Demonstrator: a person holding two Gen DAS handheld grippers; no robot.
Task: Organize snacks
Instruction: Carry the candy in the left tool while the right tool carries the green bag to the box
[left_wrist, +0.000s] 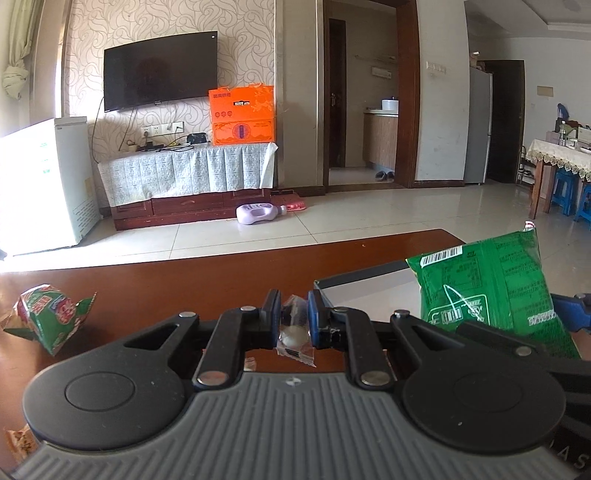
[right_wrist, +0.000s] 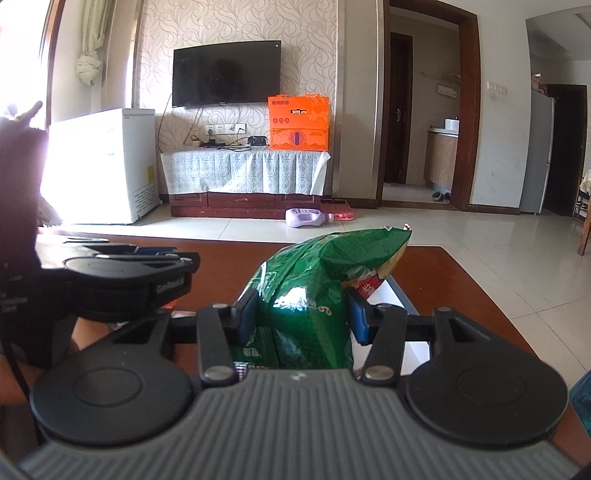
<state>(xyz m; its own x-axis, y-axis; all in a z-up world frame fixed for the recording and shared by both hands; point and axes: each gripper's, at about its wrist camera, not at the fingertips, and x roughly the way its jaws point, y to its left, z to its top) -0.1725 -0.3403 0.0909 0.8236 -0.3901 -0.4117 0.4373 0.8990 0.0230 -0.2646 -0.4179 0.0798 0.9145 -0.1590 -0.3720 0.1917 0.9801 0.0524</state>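
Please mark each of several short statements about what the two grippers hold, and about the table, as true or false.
1. The left gripper is shut on a small clear-wrapped candy. True.
2. The right gripper is open and holds nothing. False: it is shut on the green snack bag.
3. A white tray sits on the wooden table. True.
4. The crumpled green and red packet lies inside the tray. False: it lies on the table, at the far left.

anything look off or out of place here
Yes: a purple bottle lies on its side on the floor by the TV cabinet, not upright. On the table, a crumpled green snack packet sits apart at the left. Both grippers simply hold snacks.
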